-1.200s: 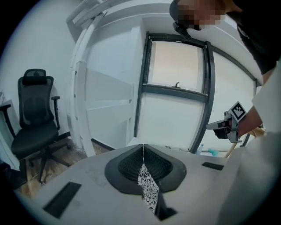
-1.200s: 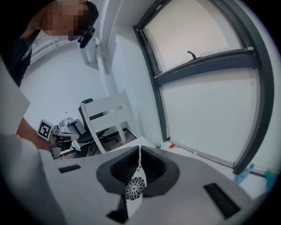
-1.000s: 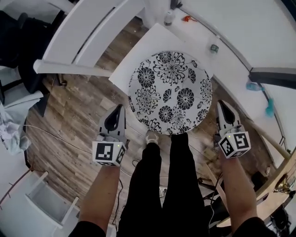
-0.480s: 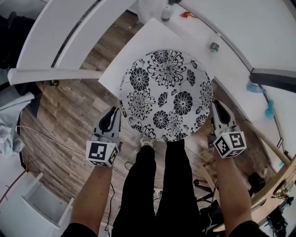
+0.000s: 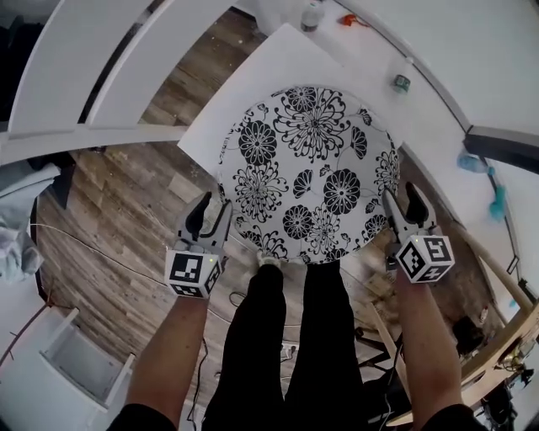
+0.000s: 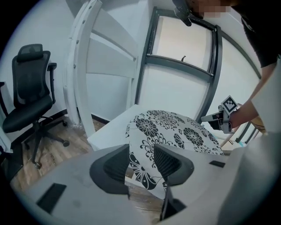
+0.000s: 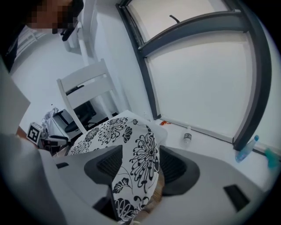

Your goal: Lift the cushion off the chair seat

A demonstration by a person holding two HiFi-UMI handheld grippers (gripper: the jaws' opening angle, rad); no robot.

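Head view: my left tongs and right tongs sit at opposite sides of the round, black-and-white flowered cushion, left at its near-left rim, right at its right rim. The cushion lies over the white seat, whose bare corner shows at the left and far side; the near rim hangs past the seat toward my legs, above the wooden floor. The white chair back runs along the upper left, and a small bottle stands on the white ledge beyond the chair. In the left gripper view my left tongs stand wide, with the cushion's rim reaching into the gap between the two ribbed pads, closer to the left one; I cannot tell whether either pad touches the cloth. A black office chair stands off to the left there. In the right gripper view my right tongs are wide as well, and the cushion's edge comes up between the pads with room on both sides.
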